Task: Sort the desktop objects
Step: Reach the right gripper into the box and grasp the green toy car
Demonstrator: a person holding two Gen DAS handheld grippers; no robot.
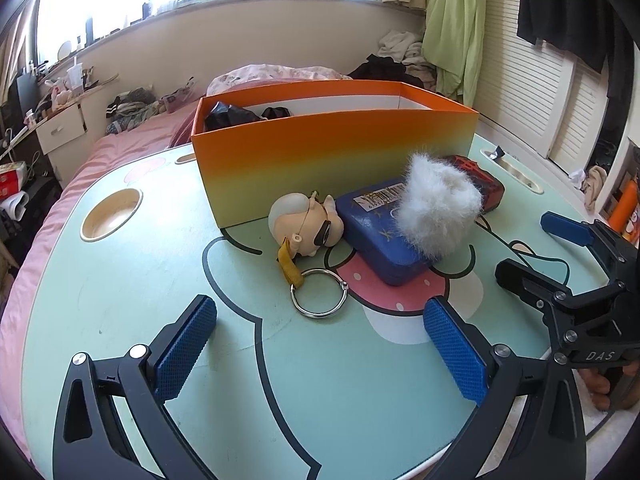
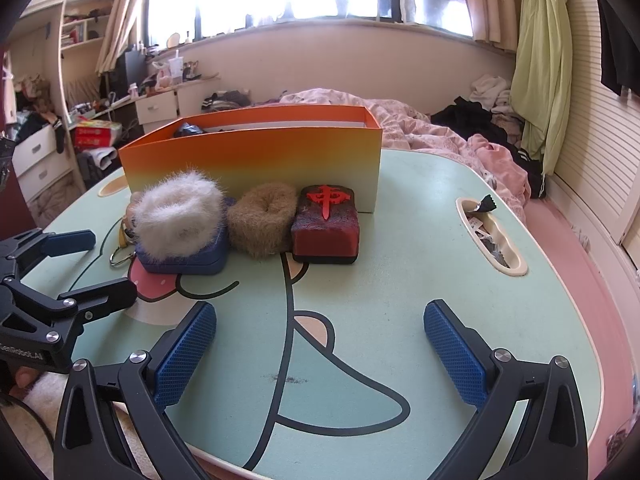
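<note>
— It's a bedroom, bright windows at twelve o'clock, a pink bed [image 2: 440, 136] behind, and a mint-green lap table [image 1: 120, 280] printed with a cartoon figure in thick dark outlines.

— What's on it, from the left?

— A round cup recess [image 1: 112, 214] at ten o'clock. Then the orange box [image 1: 332, 160], matte card fading to yellow at the base, open-topped, dark things inside. Against its front wall lies a smooth doll-head keychain [image 1: 306, 222] in dark glasses, with a yellow strap and a metal ring [image 1: 320, 294] flat on the table. Touching it, a blue case [image 1: 384, 236], pebbled, carrying a barcode sticker too small to read. A white fluffy scrunchie [image 1: 438, 208] lies on top of it.

— And further right?

— A brown furry scrunchie [image 2: 264, 224], then a glossy red block [image 2: 326, 224] with a raised red character, like a mahjong tile. At three o'clock, a slot [image 2: 492, 236] holding wrappers.

— The grippers?

— The left gripper [image 1: 320, 354] has its blue cross-hatched pads spread wide over bare table at six o'clock, nothing between them. The right gripper [image 2: 320, 354] is likewise spread and empty. One body reads "DAS"; the other label is partly cut off.
</note>
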